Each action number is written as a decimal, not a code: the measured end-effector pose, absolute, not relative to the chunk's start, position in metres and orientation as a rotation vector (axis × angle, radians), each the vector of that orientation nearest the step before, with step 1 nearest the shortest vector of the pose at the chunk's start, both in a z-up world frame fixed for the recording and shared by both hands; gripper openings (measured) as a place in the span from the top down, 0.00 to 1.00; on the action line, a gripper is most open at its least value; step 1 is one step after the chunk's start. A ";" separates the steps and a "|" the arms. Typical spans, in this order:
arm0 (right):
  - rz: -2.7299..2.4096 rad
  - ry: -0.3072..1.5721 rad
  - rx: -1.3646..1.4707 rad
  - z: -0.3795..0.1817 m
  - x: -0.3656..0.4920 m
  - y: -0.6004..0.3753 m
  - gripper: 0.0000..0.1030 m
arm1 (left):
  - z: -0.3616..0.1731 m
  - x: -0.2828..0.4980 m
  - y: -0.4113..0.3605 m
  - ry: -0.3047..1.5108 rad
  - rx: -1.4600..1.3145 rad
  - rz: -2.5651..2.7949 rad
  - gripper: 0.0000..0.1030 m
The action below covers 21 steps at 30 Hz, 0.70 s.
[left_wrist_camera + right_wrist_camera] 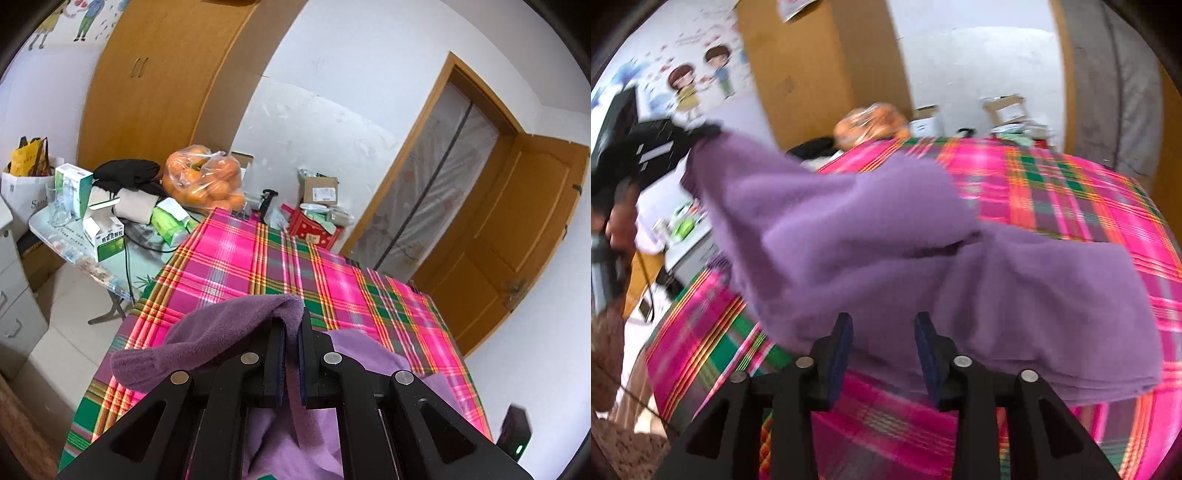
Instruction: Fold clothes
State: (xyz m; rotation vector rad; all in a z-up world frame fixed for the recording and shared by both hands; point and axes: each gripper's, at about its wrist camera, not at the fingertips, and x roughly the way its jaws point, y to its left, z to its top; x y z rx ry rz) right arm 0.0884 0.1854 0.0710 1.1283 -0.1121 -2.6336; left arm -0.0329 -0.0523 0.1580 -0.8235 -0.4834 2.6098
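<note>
In the left wrist view, the left gripper (291,328) sits low centre, jaws pinched tight on a fold of the purple fleece garment (221,332). The cloth drapes over the left finger and trails down to the lower right onto the pink plaid tablecloth (258,258). A bag of oranges (203,181) lies on the cluttered side table at upper left.

In the blurred right wrist view, the garment (886,240) stretches from the upper left, where it is lifted, down to the lower right, where it lies on the tablecloth (1071,192). The right gripper (884,332) at lower centre has its jaws partly apart with nothing pinched; the garment's near edge lies just ahead of the fingertips. The long axis runs upper left to lower right, so the right gripper looks nearer the free, lying end.
</note>
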 end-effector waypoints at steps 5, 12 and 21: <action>-2.599 0.034 1.127 0.065 0.089 0.159 0.59 | 0.162 -0.042 -0.058 -0.501 -0.806 2.616 0.95; -2.684 0.154 1.203 0.053 0.077 0.147 0.57 | 0.161 -0.051 -0.064 -0.540 -0.813 2.617 0.95; -2.797 0.104 1.255 0.052 0.063 0.166 0.67 | 0.156 -0.061 -0.080 -0.576 -0.825 2.640 0.95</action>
